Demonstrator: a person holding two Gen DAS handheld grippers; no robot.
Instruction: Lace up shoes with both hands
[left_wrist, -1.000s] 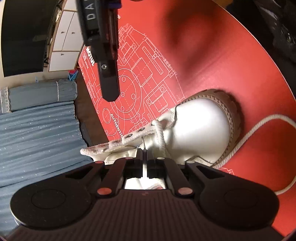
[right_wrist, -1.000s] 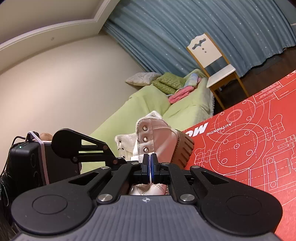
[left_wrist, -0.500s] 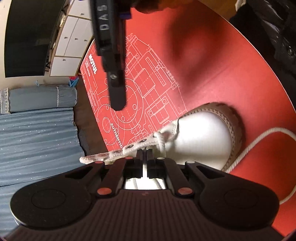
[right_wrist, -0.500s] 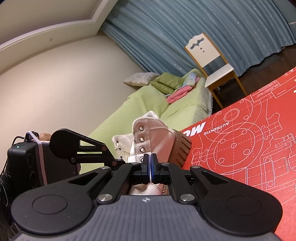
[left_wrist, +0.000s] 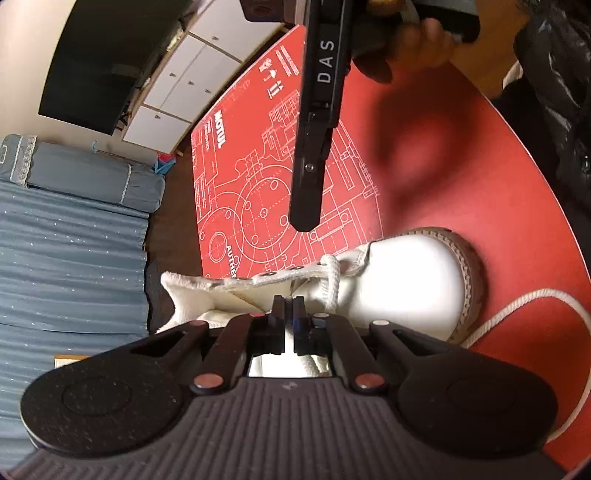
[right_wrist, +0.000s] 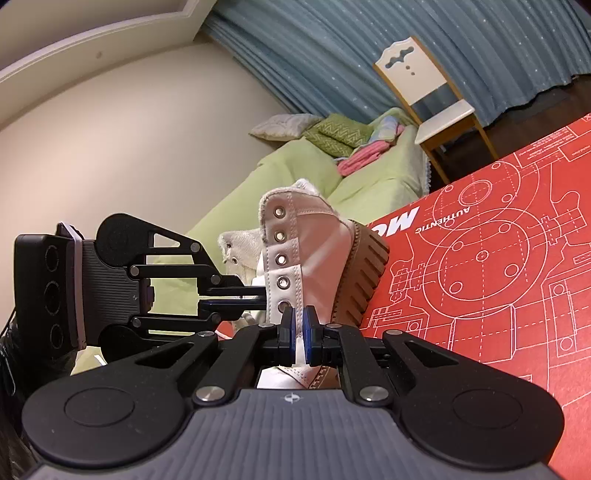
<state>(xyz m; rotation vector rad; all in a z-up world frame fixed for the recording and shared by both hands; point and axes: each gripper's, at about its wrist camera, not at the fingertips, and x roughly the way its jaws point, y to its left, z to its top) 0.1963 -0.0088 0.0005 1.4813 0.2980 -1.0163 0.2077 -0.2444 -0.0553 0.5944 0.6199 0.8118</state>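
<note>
Here left gripper (left_wrist: 287, 314) fingers nearly together, contents hidden; right gripper (right_wrist: 298, 325) fingers opening, empty beside shoe (right_wrist: 295, 251).

This is a home, a lived-in bedroom or sitting room. Blue curtains (right_wrist: 424, 55) hang behind a white chair (right_wrist: 428, 96), and a green-covered sofa (right_wrist: 314, 177) carries cushions (right_wrist: 325, 136) and folded clothes. White drawers (left_wrist: 192, 85) stand beside a dark screen (left_wrist: 99, 62).

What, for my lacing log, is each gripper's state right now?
Left gripper: shut at the boot's eyelet flap; whether it pinches the lace cannot be told.
Right gripper: jaws opening, nothing visible between them.
</note>
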